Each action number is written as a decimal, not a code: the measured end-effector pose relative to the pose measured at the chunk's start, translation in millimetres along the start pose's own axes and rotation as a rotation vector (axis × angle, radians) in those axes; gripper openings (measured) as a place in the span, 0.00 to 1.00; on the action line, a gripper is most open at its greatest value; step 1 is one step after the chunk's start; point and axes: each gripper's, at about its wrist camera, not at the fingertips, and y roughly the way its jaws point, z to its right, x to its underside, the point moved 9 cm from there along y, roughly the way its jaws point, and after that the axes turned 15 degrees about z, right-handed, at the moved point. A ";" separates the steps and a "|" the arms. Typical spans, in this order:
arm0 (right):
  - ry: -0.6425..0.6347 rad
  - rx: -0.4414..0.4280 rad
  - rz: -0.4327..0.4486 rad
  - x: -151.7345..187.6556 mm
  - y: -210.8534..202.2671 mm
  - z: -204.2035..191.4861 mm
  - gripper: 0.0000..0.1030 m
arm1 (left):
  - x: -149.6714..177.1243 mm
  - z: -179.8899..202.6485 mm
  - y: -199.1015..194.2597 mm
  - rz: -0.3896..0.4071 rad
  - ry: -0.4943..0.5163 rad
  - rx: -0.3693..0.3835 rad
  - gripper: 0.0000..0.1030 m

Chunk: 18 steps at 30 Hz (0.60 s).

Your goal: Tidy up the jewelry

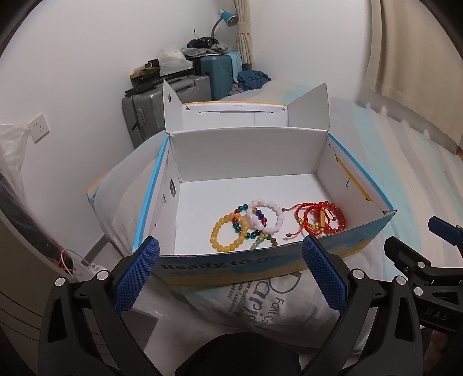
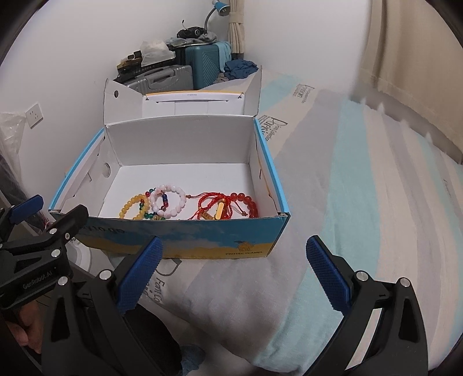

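I hold both tongs wide apart and empty, low in the frame, in front of an open white cardboard box with blue and yellow printed sides [image 1: 260, 162] that rests on a pale pillow [image 2: 246, 289] on the bed. My left gripper [image 1: 230, 274] sits at the bottom centre of the left wrist view, its blue textured pads spread to either side of the box's near wall. My right gripper [image 2: 234, 272] sits at the bottom centre of the right wrist view, just right of the box's front face, with the pillow between its pads.

The jewelry lies on the box floor, close behind the near wall. Left of centre is a yellow beaded bracelet [image 1: 228, 231]. Beside it, overlapping, are a multicoloured glass bead bracelet [image 1: 246, 222] and a pale pink beaded bracelet [image 1: 267, 215]. To the right, a tangle of red cord bracelets with gold charms [image 1: 311, 219] overlaps a red beaded bracelet [image 1: 335, 217].

The near wall of the box stands between both tongs and the bracelets and hides their lower edges in the right wrist view. The box lid [image 1: 246, 114] stands open behind it.

Further back, in the upper middle, a grey hard-shell suitcase [image 1: 162, 107] and a teal hard-shell suitcase [image 1: 220, 75] stand against the white wall, piled with clutter. A blue desk lamp [image 1: 228, 17] rises above them. A cream curtain [image 1: 411, 57] hangs at the upper right.
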 end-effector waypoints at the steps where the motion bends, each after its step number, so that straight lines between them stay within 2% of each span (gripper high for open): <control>1: -0.002 0.001 0.000 -0.2 -0.3 0.7 0.93 | 0.4 -0.2 -0.3 0.000 -0.003 0.000 0.94; 11: -0.004 0.001 0.004 -0.2 -2.4 2.2 0.93 | -0.5 -2.9 -1.1 0.002 -0.008 -0.017 0.94; 18: -0.005 0.003 0.002 0.8 -2.5 2.6 0.93 | -0.4 0.8 -0.4 -0.011 -0.015 0.003 0.94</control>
